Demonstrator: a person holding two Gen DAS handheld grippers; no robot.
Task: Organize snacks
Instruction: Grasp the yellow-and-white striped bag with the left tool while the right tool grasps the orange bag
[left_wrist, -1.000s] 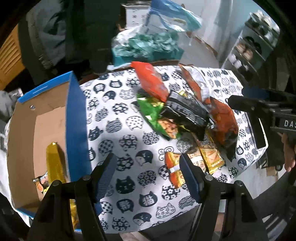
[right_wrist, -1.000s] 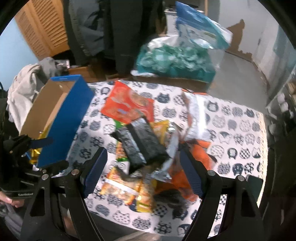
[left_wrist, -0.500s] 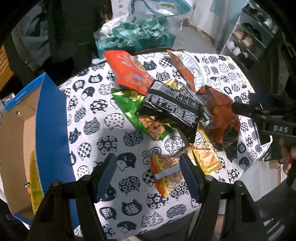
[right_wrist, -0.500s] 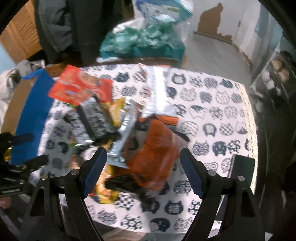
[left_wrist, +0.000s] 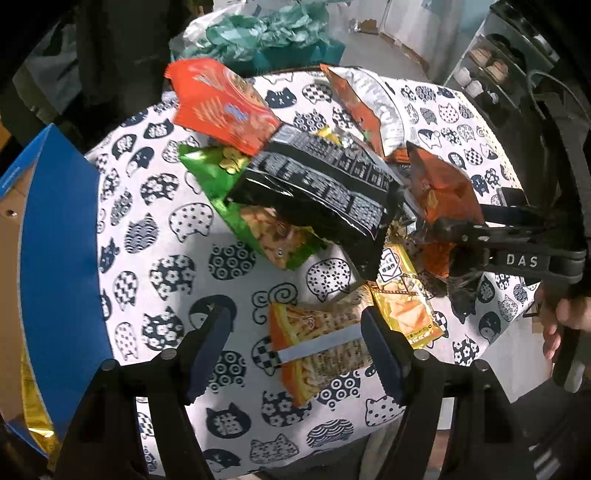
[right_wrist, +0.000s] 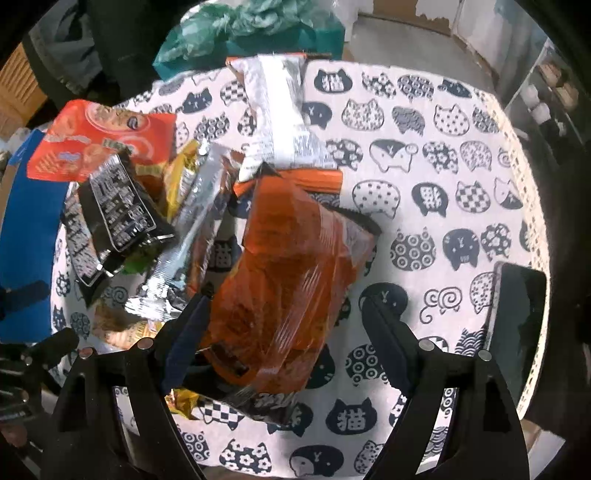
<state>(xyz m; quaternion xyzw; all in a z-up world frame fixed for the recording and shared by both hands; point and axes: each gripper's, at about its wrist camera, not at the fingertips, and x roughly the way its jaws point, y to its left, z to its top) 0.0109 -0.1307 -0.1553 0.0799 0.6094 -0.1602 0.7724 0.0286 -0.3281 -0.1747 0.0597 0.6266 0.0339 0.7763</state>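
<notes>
Both pairs of jaws stand spread and pinch nothing. The left gripper, its jaws opening, points down at the cat-print tablecloth; between its fingers lies a small orange snack packet with a pale band across it, and whether the right finger touches the packet's edge I cannot tell. Just right of that packet lies a yellow packet. At the near left stands a blue-sided cardboard box with something gold showing at its near corner.

The right gripper hangs over a large orange bag, which lies between its fingers and close against the left one; the right finger stands clear of it over bare cloth. A dark flat phone-like slab lies near the table's right edge.

Farther in, the pile runs leftward: a black bag with white print rests on a green bag, and a silver strip of packaging lies between the black bag and the large orange one. Beyond them a red-orange bag lies at the far left of the pile and a silver-backed bag at the far middle.

Past the table's far edge sits a clear sack of teal wrappers. From the left camera, the right gripper's black frame and the person's hand show at the right edge.
</notes>
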